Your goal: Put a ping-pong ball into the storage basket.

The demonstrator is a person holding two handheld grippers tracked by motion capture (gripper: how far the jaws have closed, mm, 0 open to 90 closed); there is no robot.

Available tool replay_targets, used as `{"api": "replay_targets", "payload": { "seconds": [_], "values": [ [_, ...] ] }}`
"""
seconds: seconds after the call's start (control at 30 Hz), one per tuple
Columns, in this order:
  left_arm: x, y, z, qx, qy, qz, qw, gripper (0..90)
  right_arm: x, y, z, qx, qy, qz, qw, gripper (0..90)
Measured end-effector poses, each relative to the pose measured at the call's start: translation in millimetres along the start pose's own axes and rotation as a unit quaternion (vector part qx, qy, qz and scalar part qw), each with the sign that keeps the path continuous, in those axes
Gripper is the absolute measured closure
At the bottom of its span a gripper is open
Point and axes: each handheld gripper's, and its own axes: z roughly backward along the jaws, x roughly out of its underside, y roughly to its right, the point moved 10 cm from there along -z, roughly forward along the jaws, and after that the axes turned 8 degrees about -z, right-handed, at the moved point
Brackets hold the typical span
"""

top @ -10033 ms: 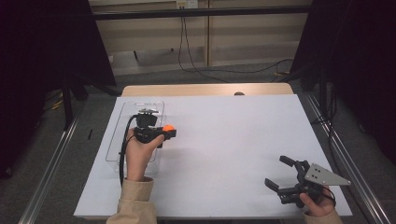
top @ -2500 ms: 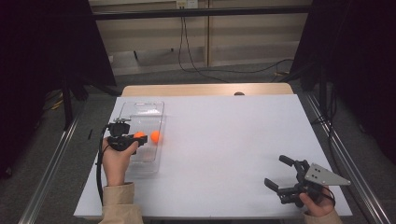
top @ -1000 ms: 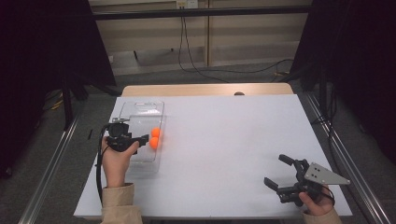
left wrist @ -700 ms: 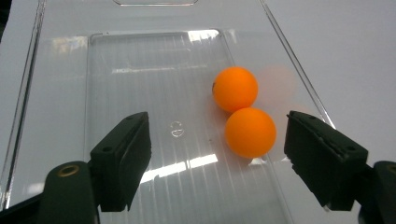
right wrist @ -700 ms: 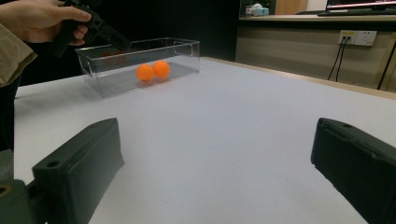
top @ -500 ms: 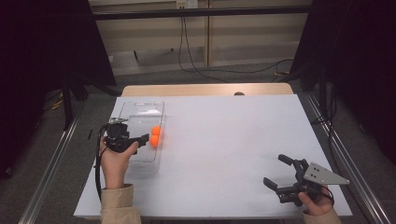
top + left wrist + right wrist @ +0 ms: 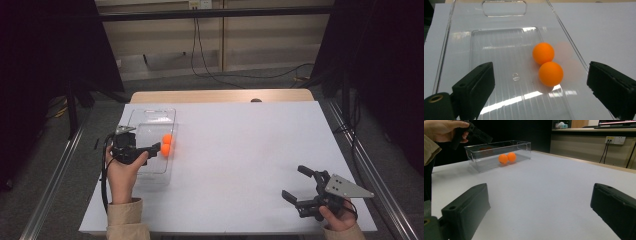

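A clear plastic bin (image 7: 150, 111) stands at the table's left. Two orange balls lie side by side against its right wall, one (image 7: 167, 138) farther and one (image 7: 165, 149) nearer. The left gripper view looks down on them, the far ball (image 7: 543, 53) and the near ball (image 7: 550, 74) touching on the bin floor (image 7: 499, 50). My left gripper (image 7: 156, 146) hovers over the bin's near end; its jaws have just been opening and stand wide apart, gripping nothing. My right gripper (image 7: 292, 182) rests open at the table's front right, with nothing between its fingers.
White paper (image 7: 240, 150) covers the table. The right gripper view looks across it to the bin (image 7: 489, 157), the balls (image 7: 507, 158) and the left hand (image 7: 444, 130). Metal rails (image 7: 50, 190) run along both sides. Cables (image 7: 210, 65) lie on the floor behind.
The left gripper carried an orange ball over the bin and its jaws spread. That ball now lies free beside the other one. The right gripper has stayed put.
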Motion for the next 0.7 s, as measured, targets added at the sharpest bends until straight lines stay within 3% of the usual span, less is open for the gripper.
{"api": "replay_targets", "payload": {
  "seconds": [0.7],
  "values": [
    [-6.4, 12.1, 11.0, 0.035, 0.053, -0.022, 0.9978, 4.3, -0.6, 0.9, 0.7, 0.004, 0.002, -0.001, 1.0, 1.8]
  ]
}}
